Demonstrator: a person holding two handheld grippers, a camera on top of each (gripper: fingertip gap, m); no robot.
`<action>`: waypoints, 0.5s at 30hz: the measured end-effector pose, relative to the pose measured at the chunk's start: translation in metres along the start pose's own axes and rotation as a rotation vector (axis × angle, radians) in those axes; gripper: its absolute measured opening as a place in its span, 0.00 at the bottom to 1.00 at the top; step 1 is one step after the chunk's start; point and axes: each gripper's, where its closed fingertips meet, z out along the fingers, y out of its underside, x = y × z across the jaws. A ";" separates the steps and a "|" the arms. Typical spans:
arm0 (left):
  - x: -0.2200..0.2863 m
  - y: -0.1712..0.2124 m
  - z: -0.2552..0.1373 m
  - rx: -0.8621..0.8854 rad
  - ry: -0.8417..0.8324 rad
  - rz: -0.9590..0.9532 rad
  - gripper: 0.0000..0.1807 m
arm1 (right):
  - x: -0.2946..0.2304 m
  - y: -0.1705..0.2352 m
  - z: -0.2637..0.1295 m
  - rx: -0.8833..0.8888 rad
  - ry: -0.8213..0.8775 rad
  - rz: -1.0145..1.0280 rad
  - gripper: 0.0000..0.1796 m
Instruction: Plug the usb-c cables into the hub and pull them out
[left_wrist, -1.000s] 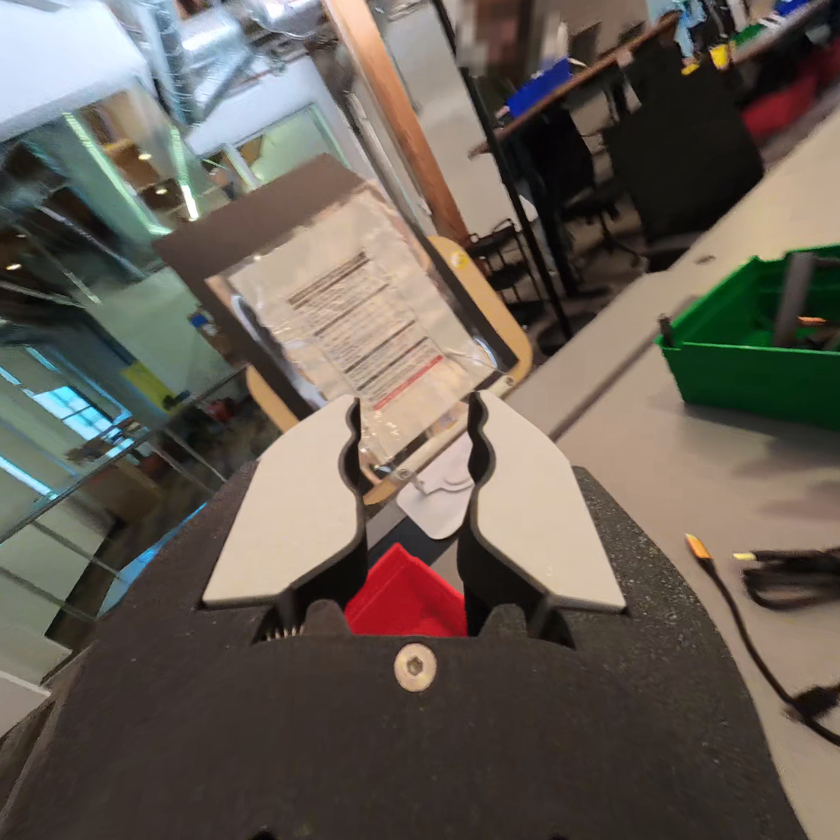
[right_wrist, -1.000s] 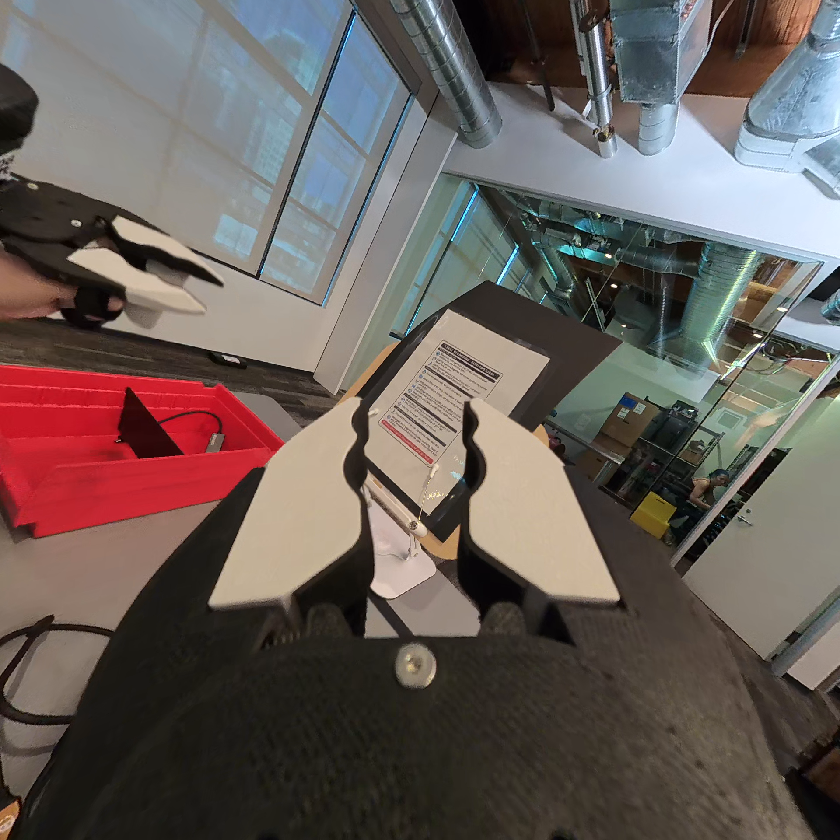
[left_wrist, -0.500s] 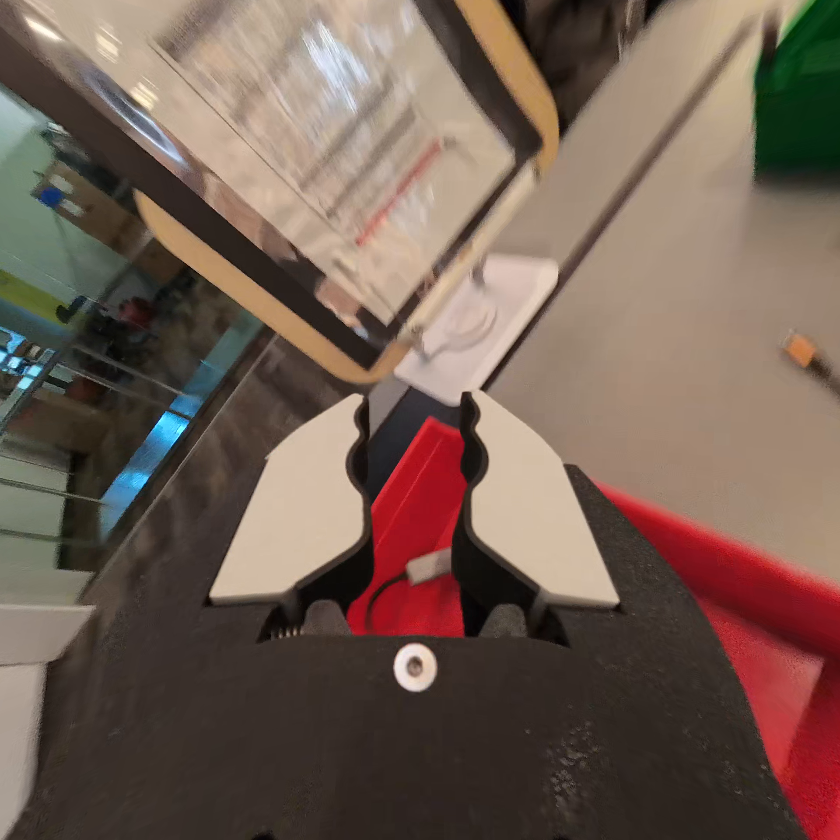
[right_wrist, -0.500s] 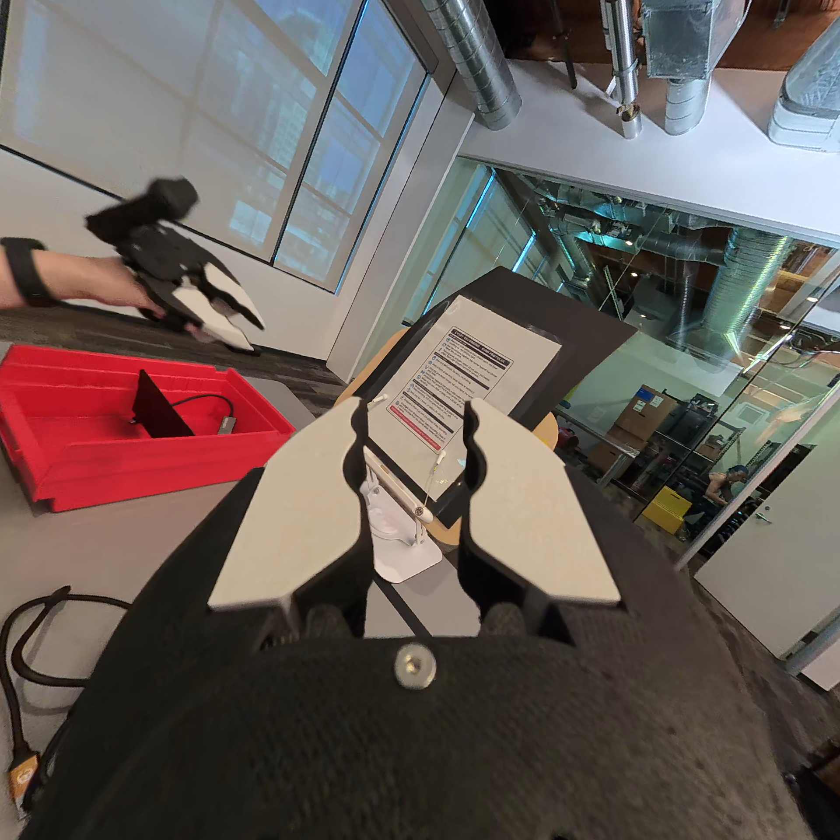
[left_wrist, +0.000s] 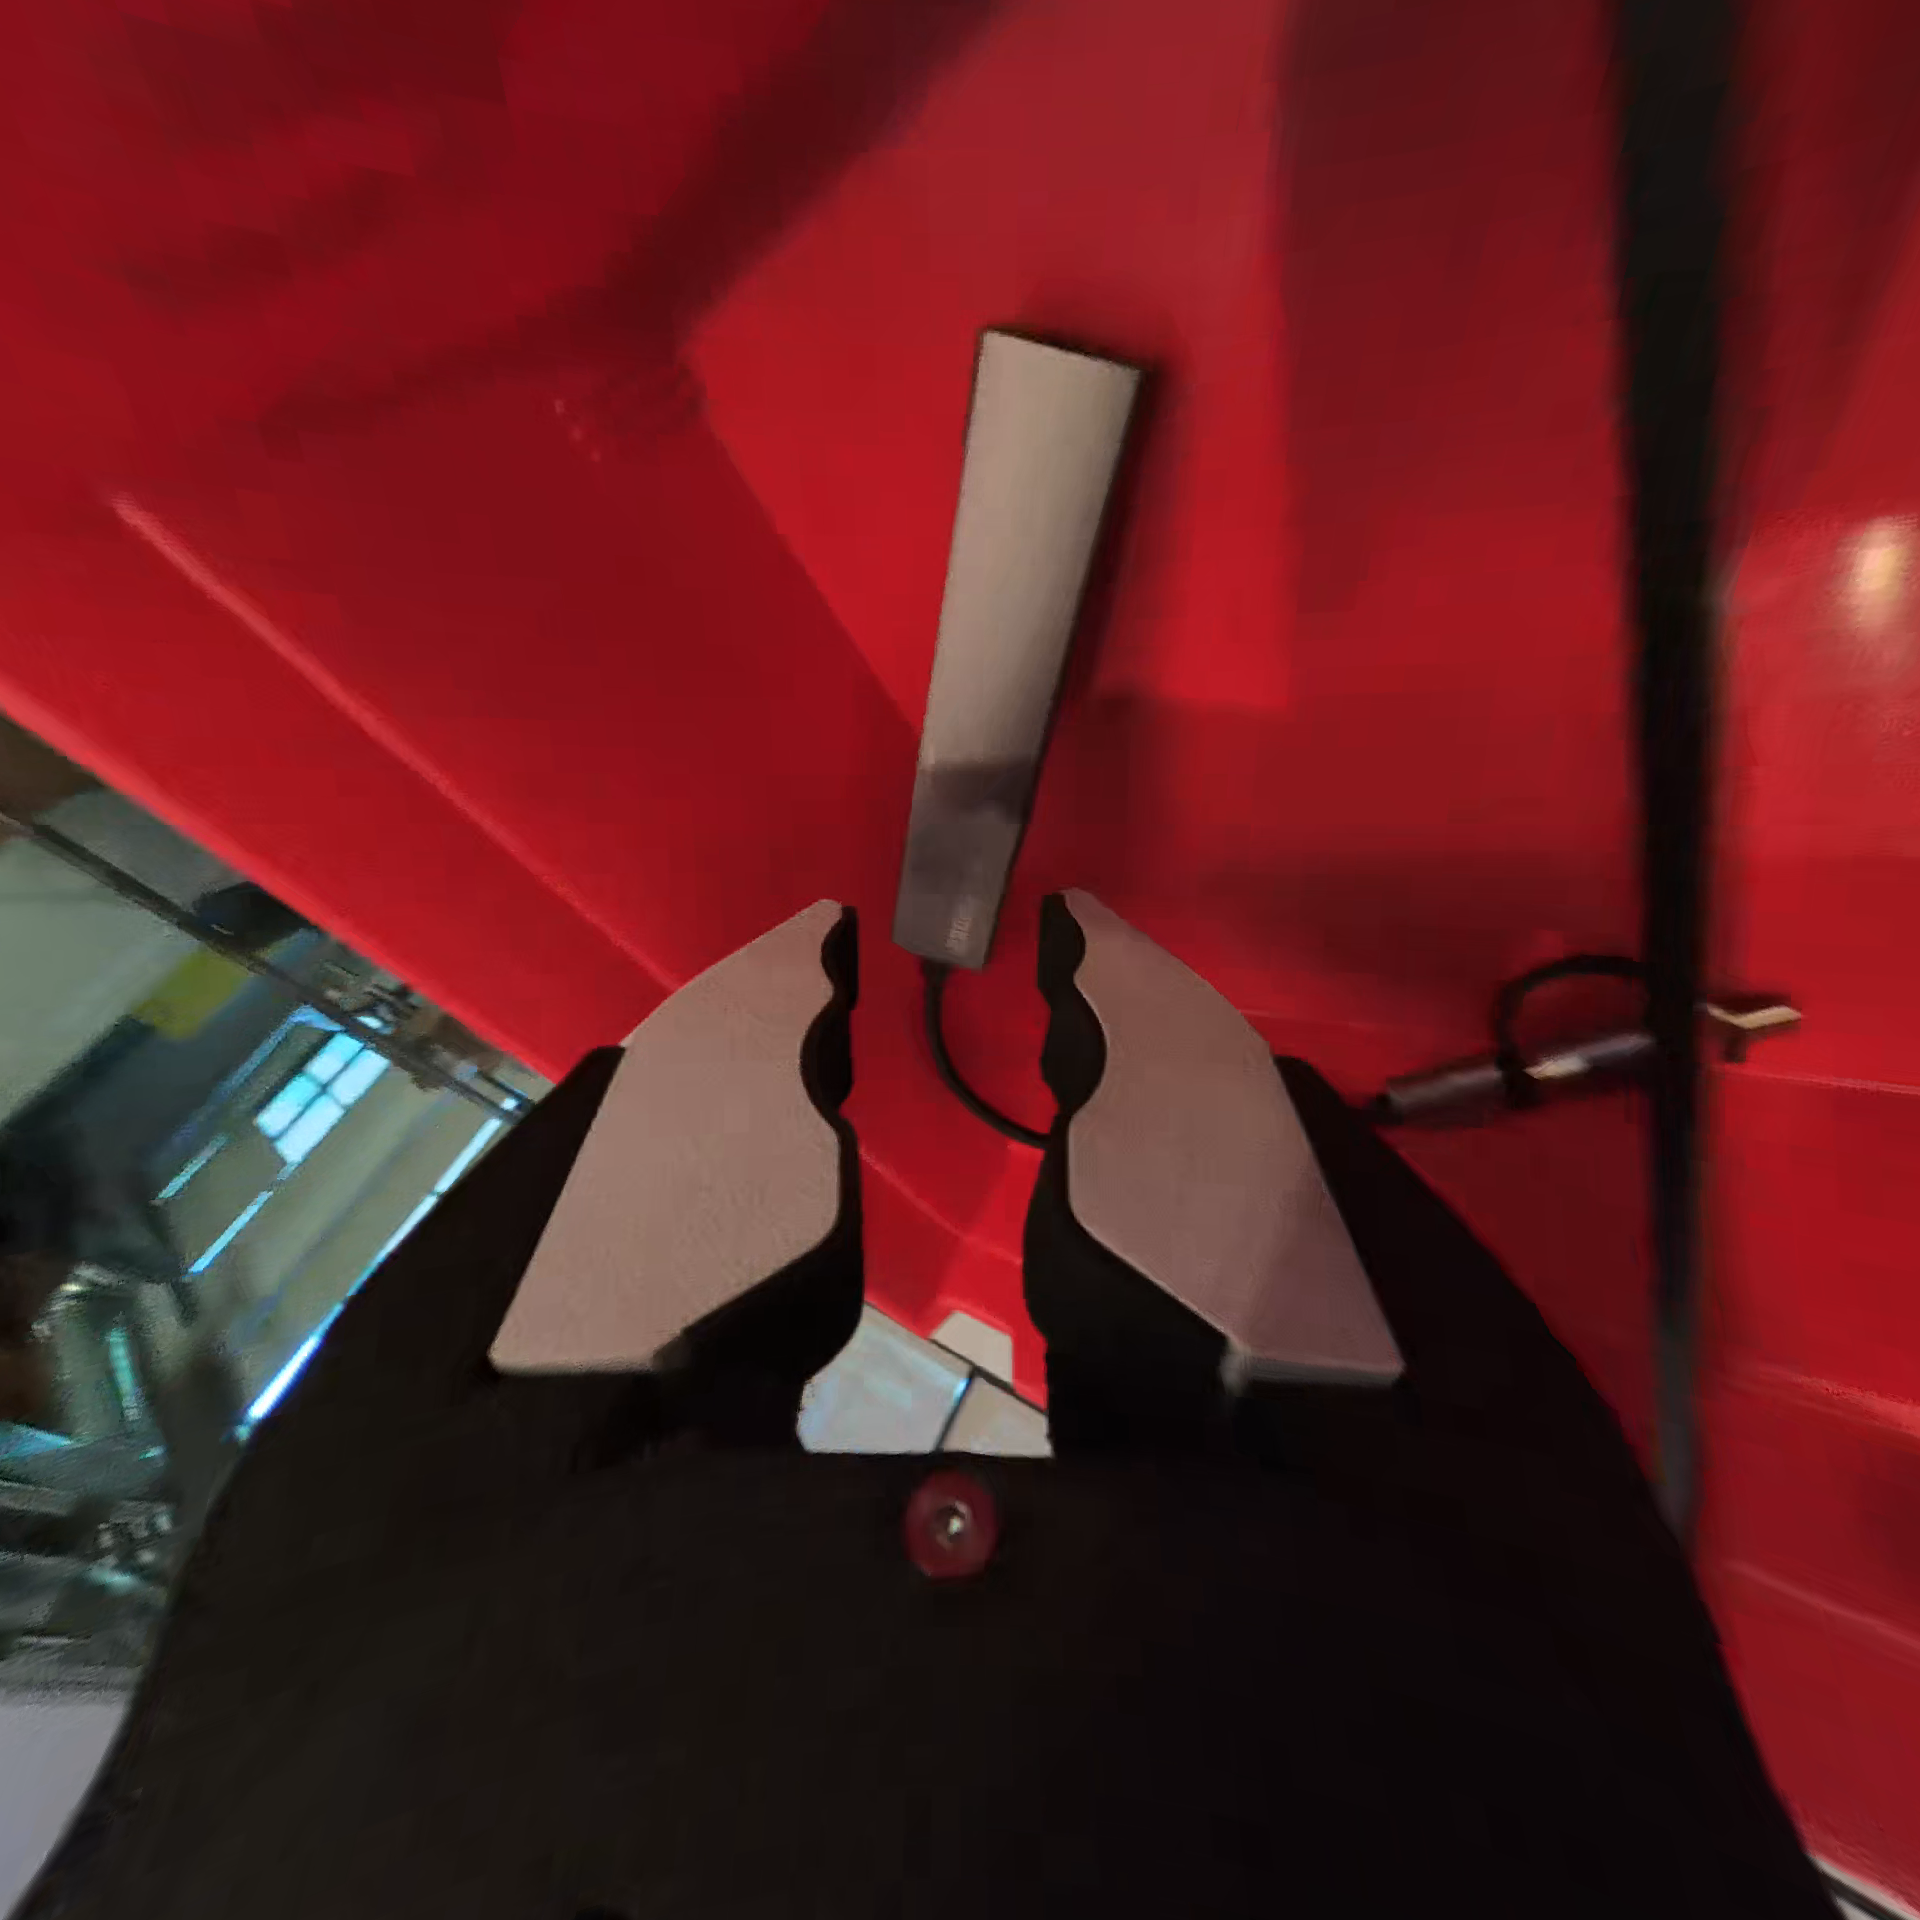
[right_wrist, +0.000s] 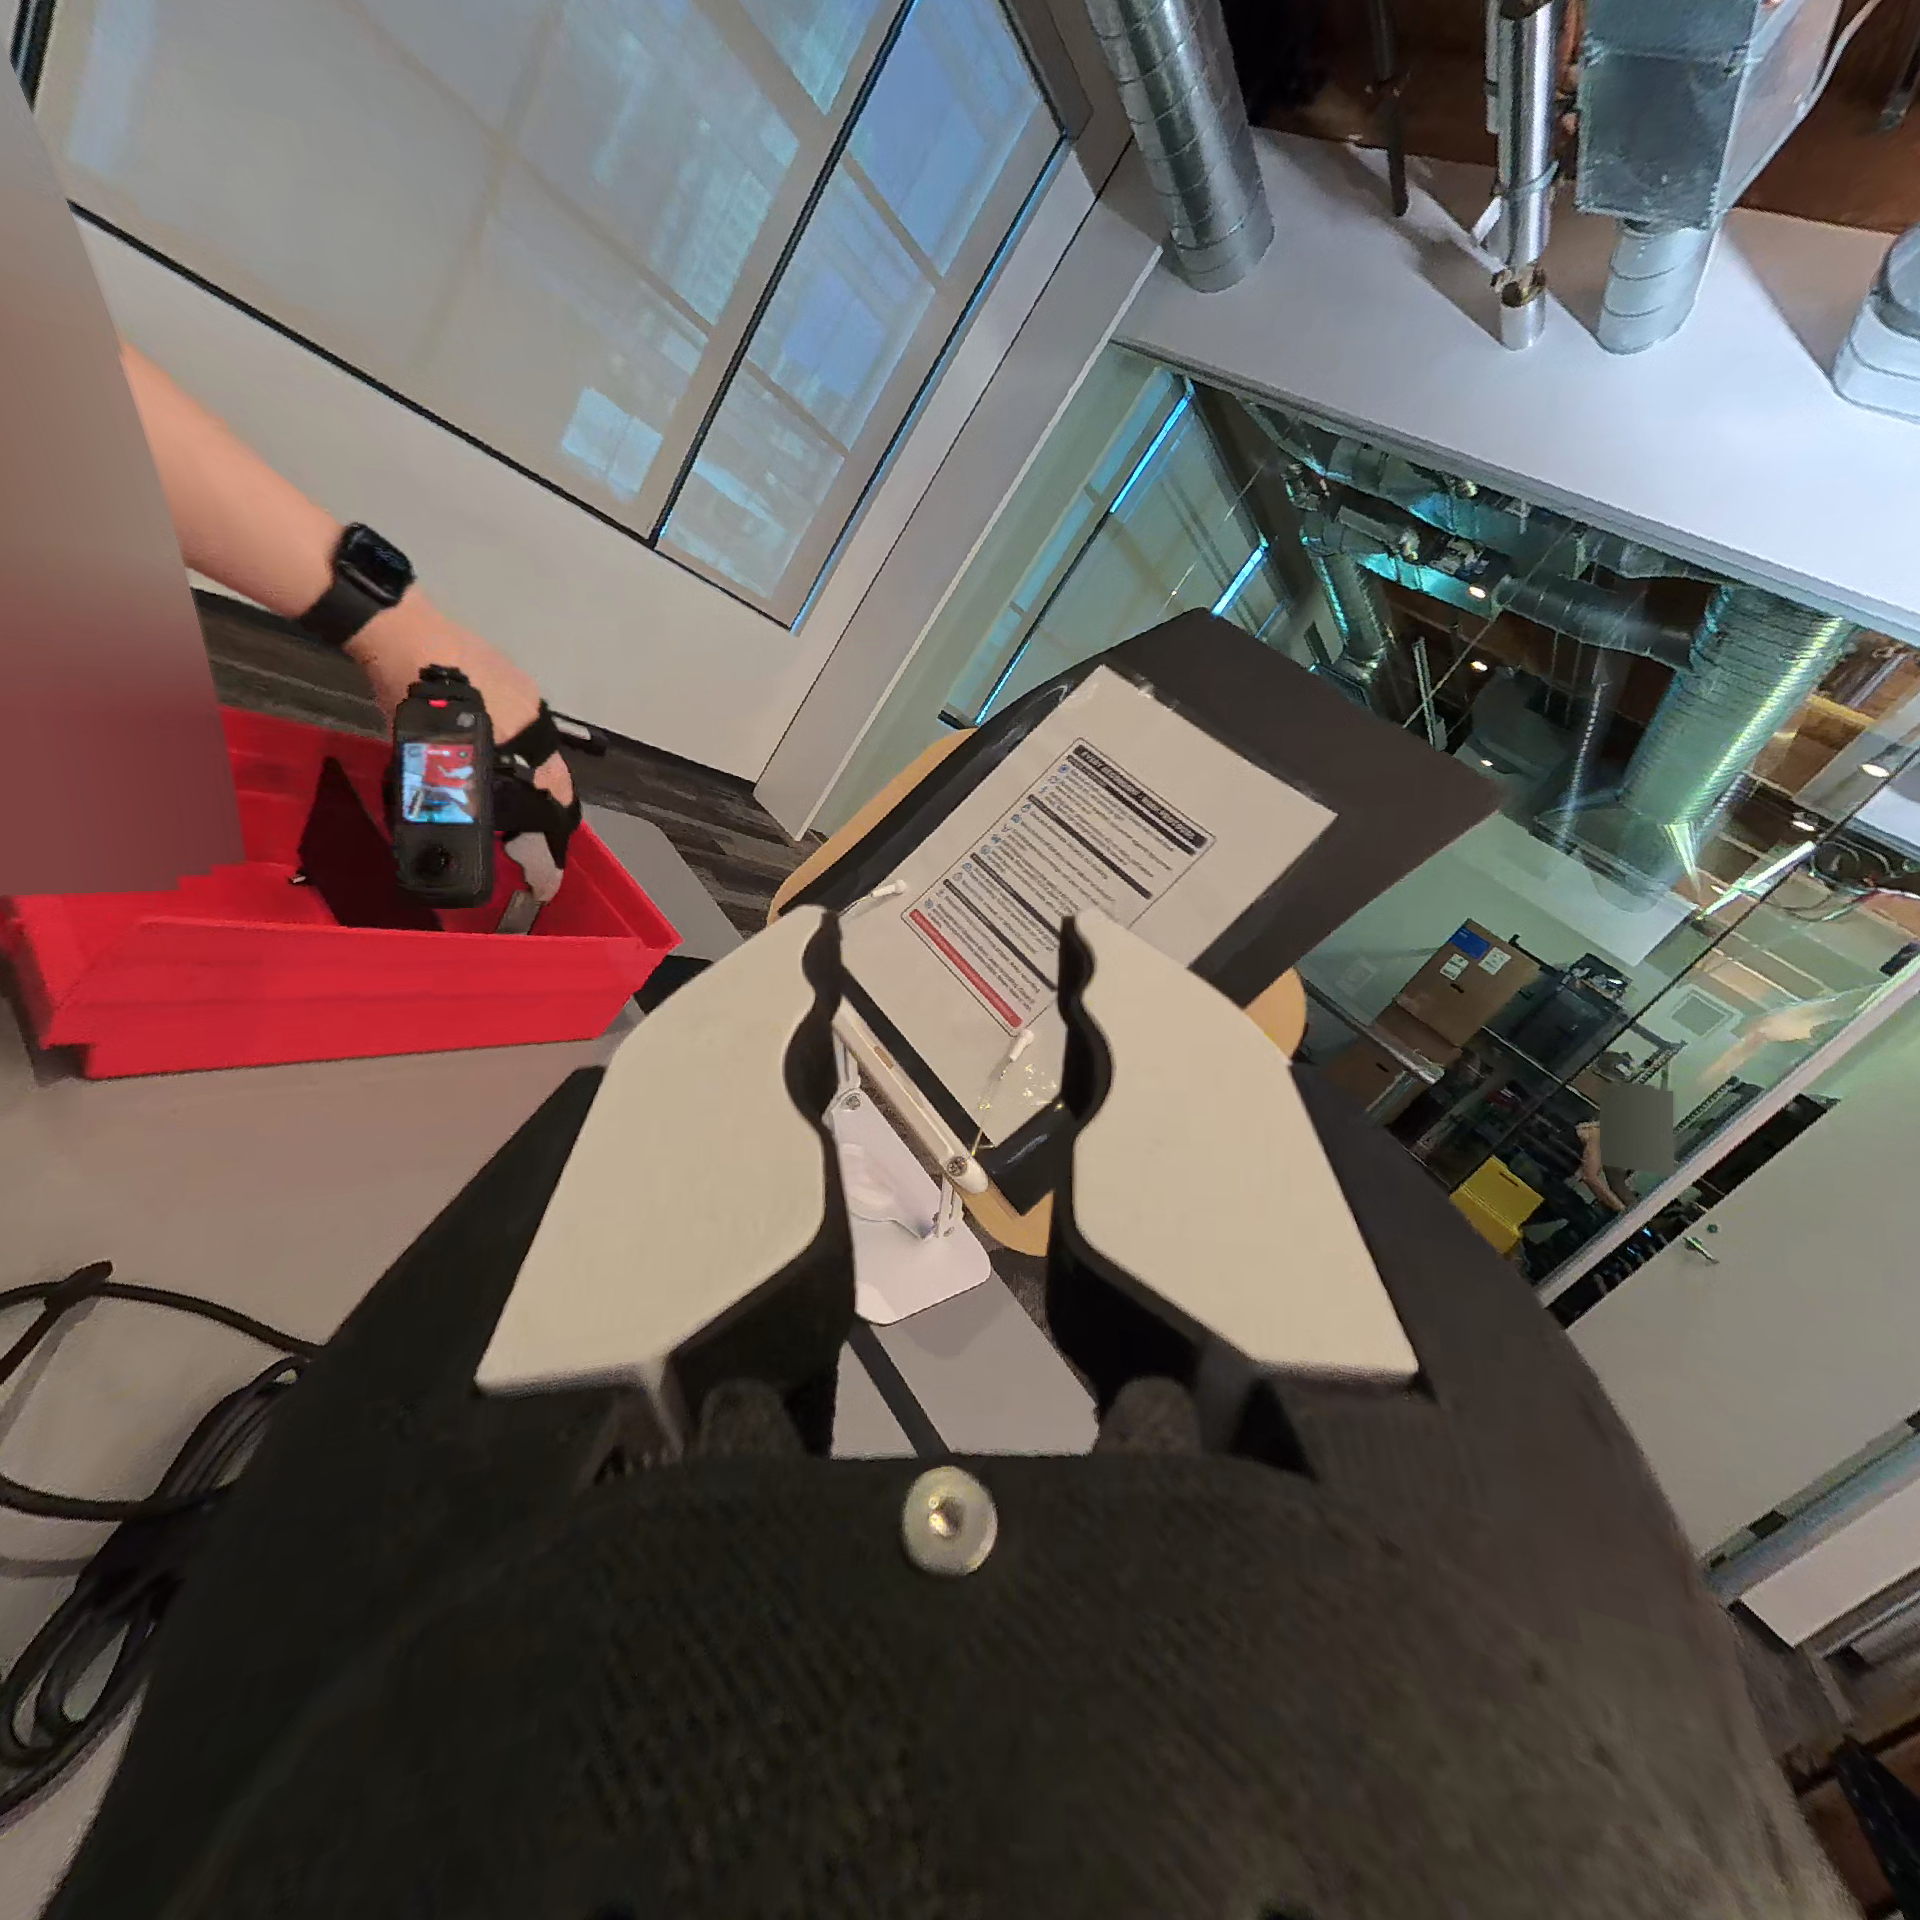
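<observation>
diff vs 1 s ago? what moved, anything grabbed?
The left gripper swung from facing the sign stand down into the red bin, its open jaws now lined up just short of the grey hub; nothing gripped yet. In the right wrist view it now sits inside the bin. The right gripper stayed open, empty and aimed at the sign stand, its view tilting only slightly.
</observation>
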 end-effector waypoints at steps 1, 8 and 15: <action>-0.001 -0.001 0.006 -0.002 -0.012 0.020 0.18 | -0.003 0.002 0.003 -0.007 -0.014 -0.007 0.23; 0.005 -0.018 0.028 0.081 0.034 0.054 0.16 | -0.023 0.026 0.023 -0.108 -0.090 -0.057 0.23; 0.000 -0.014 0.018 0.086 0.018 0.022 0.13 | -0.028 0.030 0.027 -0.128 -0.104 -0.070 0.22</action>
